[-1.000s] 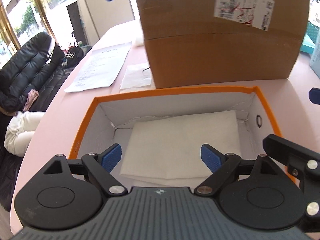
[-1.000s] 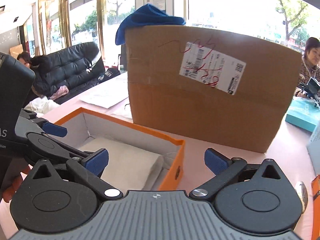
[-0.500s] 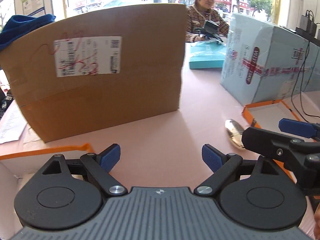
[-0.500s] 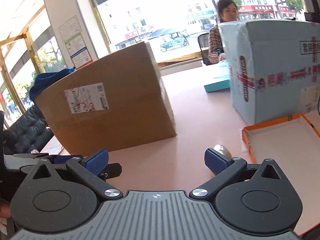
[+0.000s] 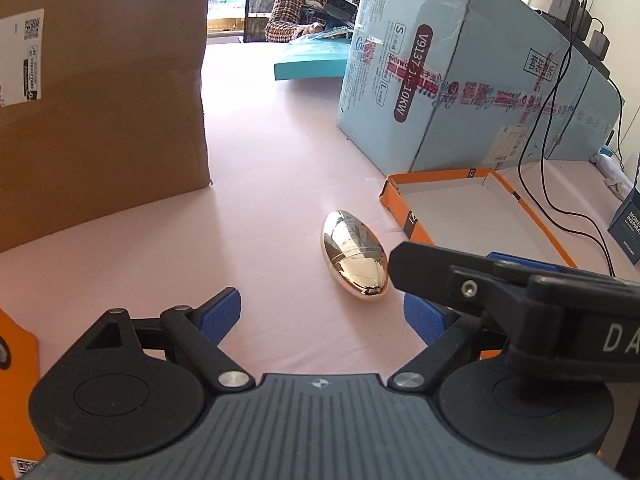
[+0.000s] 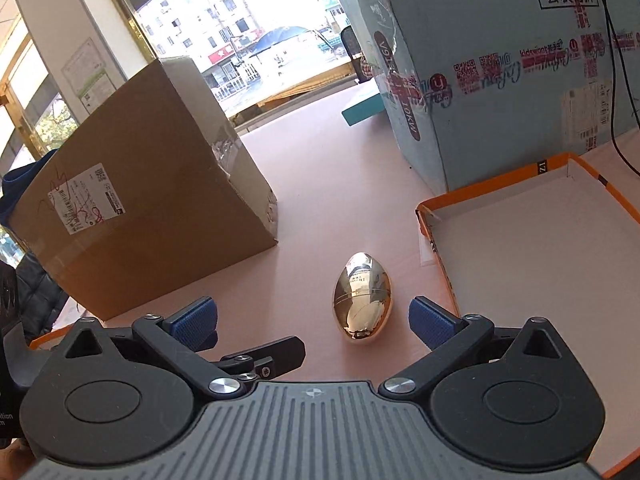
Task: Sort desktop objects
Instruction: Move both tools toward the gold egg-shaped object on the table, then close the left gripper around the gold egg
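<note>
Tools, left (image 5: 322,314) and right (image 6: 313,322), both gape wide, empty, near gold egg (image 6: 362,299).

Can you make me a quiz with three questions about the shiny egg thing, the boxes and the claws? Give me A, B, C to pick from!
1. Where is the gold egg?
A. inside the orange tray
B. on the pink table, left of the orange tray
C. on top of the brown box

2. What colour is the big taped box behind the orange tray?
A. light blue
B. red
C. black

3. What is the right claw doing?
A. squeezing the egg
B. holding paper
C. open, holding nothing

Answers:
1. B: it lies on the bare pink table, just outside the tray's orange wall.
2. A: its sides are light blue with red printed tape.
3. C: its blue pads are wide apart, the egg just ahead of them, untouched.
</note>
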Available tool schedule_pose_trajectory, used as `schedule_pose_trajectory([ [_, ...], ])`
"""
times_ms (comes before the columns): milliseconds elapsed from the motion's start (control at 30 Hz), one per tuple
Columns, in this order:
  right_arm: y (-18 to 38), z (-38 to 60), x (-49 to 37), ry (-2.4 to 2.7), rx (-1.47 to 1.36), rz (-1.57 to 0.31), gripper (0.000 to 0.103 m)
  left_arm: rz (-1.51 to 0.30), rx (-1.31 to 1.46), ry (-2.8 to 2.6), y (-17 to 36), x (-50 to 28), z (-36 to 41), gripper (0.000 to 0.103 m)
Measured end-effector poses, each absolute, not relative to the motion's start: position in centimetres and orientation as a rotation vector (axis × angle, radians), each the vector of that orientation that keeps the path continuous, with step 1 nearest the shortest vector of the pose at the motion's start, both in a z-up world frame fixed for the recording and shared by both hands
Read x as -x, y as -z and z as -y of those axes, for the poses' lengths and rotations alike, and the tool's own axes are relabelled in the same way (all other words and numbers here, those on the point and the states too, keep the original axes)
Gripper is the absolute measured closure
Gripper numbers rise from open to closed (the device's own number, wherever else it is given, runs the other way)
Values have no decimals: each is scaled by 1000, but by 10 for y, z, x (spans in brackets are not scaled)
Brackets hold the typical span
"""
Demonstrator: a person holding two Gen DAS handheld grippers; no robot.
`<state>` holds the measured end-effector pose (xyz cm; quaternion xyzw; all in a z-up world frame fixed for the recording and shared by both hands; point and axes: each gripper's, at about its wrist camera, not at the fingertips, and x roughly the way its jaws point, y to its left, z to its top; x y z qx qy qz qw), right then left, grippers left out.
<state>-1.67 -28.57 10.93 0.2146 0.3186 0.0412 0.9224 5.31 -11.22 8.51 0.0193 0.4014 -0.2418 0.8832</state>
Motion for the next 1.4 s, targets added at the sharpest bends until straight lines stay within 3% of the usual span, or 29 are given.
schedule_pose_trajectory([
  [367,-73,308,-22,-103,-566,-663,0,-917,184,529,-20,-98,111,15],
  [667,-57,316,-57,-124,-592,-693,3,-871,167,638,-23,-103,122,15],
  [767,-56,317,-64,-126,-585,-699,9,-864,160,655,-22,-104,128,15],
  [1067,-45,330,-78,-197,-626,-755,10,-887,197,684,-17,-117,135,16],
  [1267,-45,326,-79,-244,-564,-776,27,-881,184,702,-17,-113,135,20],
  [1400,-44,320,-78,-234,-514,-776,45,-887,178,718,-18,-112,135,30],
])
